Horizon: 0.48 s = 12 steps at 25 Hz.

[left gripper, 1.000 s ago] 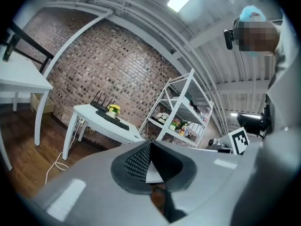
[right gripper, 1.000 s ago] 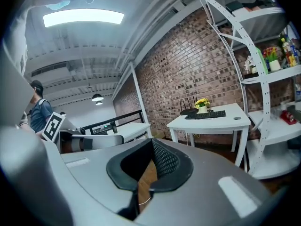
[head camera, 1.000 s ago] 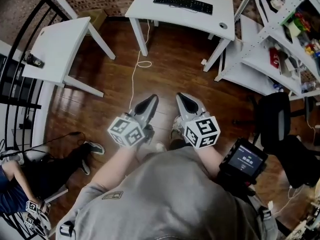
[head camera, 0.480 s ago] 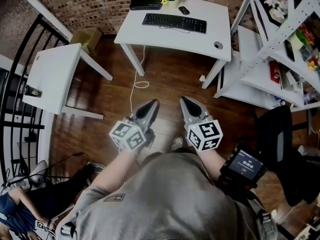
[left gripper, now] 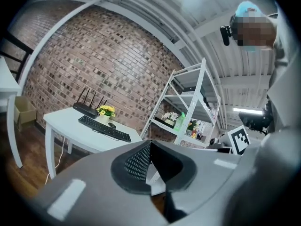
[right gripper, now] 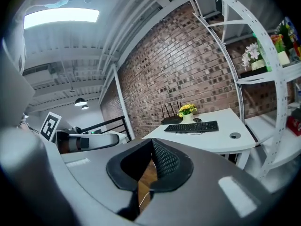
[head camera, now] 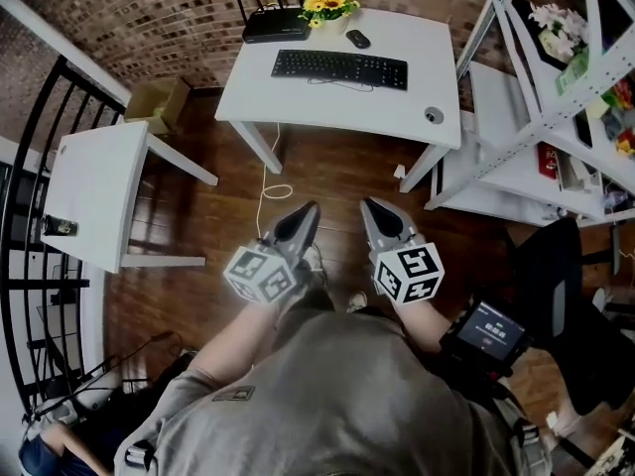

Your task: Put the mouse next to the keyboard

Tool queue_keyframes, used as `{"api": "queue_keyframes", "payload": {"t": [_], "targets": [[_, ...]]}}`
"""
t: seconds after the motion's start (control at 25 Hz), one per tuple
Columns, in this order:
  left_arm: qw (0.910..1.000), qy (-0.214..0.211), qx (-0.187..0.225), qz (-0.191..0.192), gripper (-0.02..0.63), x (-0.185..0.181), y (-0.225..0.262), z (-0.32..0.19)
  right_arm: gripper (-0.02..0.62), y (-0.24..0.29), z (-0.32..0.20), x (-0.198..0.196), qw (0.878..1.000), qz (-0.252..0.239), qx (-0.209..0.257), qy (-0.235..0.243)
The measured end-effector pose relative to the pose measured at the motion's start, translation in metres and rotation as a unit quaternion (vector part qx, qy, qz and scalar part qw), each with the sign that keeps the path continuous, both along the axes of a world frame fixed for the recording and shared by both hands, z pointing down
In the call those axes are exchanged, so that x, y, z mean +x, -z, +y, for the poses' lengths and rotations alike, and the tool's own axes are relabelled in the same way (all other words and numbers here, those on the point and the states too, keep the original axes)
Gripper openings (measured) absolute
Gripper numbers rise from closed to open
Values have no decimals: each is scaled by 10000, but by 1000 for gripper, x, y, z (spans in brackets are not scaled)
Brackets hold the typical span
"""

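1. Head view: a wooden floor (head camera: 337,181) runs to a brick wall (head camera: 149,18). A white desk (head camera: 427,77) against it carries the keyboard (head camera: 339,67). The mouse (head camera: 357,39) lies behind the keyboard, near the flowers (head camera: 329,3) and the router (head camera: 276,23). A smaller white table (head camera: 94,191) stands at the left and a white shelf rack (head camera: 541,77) at the right. The left gripper (head camera: 304,215) and right gripper (head camera: 374,214) hang side by side above the floor.
2. Left gripper view: the jaws are closed together, with nothing between them. The desk (left gripper: 70,128) stands well ahead.
3. Right gripper view: the jaws meet, empty. The mouse (right gripper: 196,120) sits just beyond the keyboard (right gripper: 190,126).
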<state>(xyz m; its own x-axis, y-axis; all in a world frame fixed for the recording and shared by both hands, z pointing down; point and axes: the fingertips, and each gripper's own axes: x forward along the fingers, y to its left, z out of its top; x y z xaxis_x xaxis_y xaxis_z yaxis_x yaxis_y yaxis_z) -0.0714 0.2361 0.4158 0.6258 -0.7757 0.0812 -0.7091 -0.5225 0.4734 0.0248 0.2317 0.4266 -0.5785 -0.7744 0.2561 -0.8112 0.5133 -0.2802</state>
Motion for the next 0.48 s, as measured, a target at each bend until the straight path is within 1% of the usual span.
{"api": "queue_keyframes", "payload": {"t": [0.12, 0.24, 0.36, 0.48], "targets": [[9997, -237, -10, 73, 0, -7, -4, -47, 11, -1, -40, -7, 9996, 81, -16, -265], [9988, -482, 63, 111, 0, -17, -1, -93, 11, 0, -80, -16, 9984, 136, 0, -548], [9978, -651, 80, 124, 0, -31, 3, -123, 11, 4, -107, -29, 9969, 144, -11, -770], [9973, -720, 6, 171, 0, -42, 3, -145, 11, 7, -126, -40, 9960, 185, -69, -868]]}}
